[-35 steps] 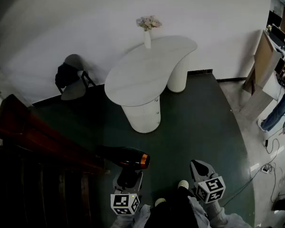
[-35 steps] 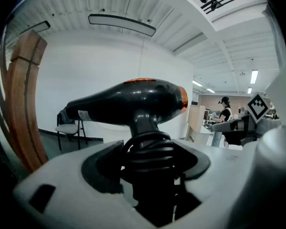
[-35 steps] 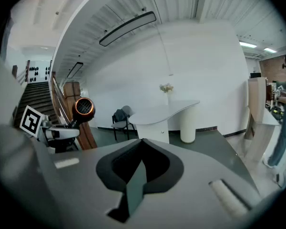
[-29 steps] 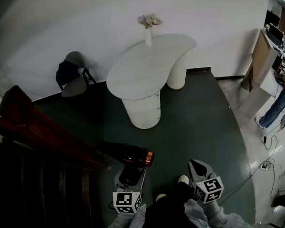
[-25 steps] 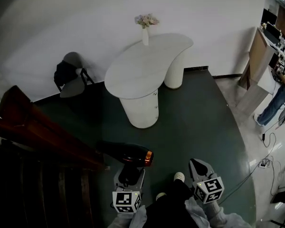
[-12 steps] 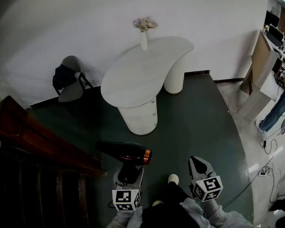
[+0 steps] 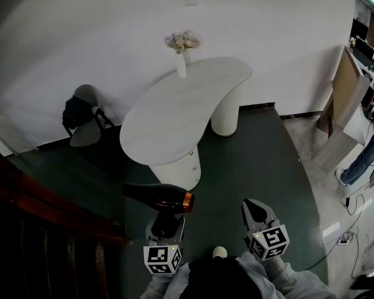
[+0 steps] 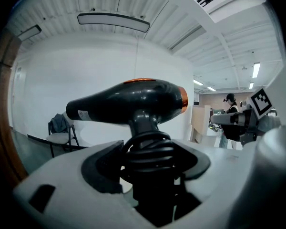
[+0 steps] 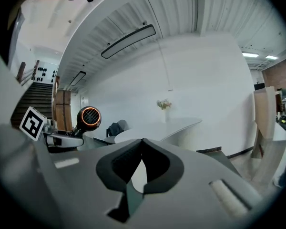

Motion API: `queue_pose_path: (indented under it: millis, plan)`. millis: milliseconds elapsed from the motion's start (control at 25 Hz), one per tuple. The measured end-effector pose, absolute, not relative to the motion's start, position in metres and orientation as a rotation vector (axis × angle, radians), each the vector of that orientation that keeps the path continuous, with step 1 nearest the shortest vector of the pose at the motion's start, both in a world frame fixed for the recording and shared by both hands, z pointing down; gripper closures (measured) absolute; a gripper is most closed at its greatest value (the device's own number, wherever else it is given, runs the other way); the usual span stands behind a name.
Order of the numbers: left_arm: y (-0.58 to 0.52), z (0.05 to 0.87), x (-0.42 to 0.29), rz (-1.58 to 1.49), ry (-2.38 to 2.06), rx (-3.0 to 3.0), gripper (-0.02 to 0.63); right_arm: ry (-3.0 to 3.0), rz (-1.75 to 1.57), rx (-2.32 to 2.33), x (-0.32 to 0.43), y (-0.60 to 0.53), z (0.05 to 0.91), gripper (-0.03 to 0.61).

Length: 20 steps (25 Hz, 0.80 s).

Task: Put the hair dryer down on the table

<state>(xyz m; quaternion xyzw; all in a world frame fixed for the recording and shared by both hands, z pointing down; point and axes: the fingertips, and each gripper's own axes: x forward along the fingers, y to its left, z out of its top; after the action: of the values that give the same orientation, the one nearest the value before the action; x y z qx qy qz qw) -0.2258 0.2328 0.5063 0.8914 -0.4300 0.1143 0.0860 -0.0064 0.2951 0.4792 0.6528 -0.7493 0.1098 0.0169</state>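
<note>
Hair dryer [image 7: 159, 197]: black, orange ring at rear end, barrel level with nozzle to the left; carried in mid-air above dark floor [image 7: 262, 161], near the front end of the white counter [image 7: 193, 98] but not yet over it. Hazards, left to right. Wooden stair rail [image 7: 43, 207], near the nozzle: possible knock on turning that way, enough to twist the barrel in the grip. Chair [image 7: 81, 114] with dark garment, well apart: no likely trouble. Left gripper [image 7: 165, 228]: clamped on the handle over the wound cord; judged a soft, uneven hold, liable to slip or swivel under the top-heavy barrel, with a drop to the floor as result; loosened loops of cord liable to snag a jaw on release and drag the dryer back off. Vase of flowers [image 7: 181, 52], upright at the far end of the counter: at risk only from an overlong reach. Counter rim, curved and without lip: rounded barrel liable to roll or tip off if set down too near it, or if let go from a height rather than lowered to contact. Right gripper [image 7: 257, 212]: closed, nothing between the jaws, held beside the left and apart from the dryer; no help in steadying unless brought across.
</note>
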Motion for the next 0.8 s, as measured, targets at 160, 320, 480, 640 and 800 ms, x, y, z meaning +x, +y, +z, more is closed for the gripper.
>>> queue_pose_path:
  millis: [160, 320, 480, 640, 800]
  plan:
    - [0.21, 0.504, -0.205, 0.336, -1.295, 2.654, 0.313, -2.323, 0.362, 2.013, 0.012, 0.275, 0.483, 0.568]
    - [0.191, 0.5, -0.187, 0.354, -1.281, 2.664, 0.313, -2.316, 0.372, 2.025, 0.028, 0.259, 0.478, 0.568]
    - [0.165, 0.5, -0.167, 0.365, -1.267, 2.678, 0.313, -2.309, 0.389, 2.052, 0.046, 0.24, 0.483, 0.568]
    - [0.131, 0.509, -0.147, 0.377, -1.242, 2.675, 0.313, -2.287, 0.414, 2.046, 0.061, 0.207, 0.493, 0.568]
    - [0.08, 0.512, -0.125, 0.378, -1.225, 2.675, 0.313, -2.289, 0.409, 2.035, 0.077, 0.159, 0.494, 0.568]
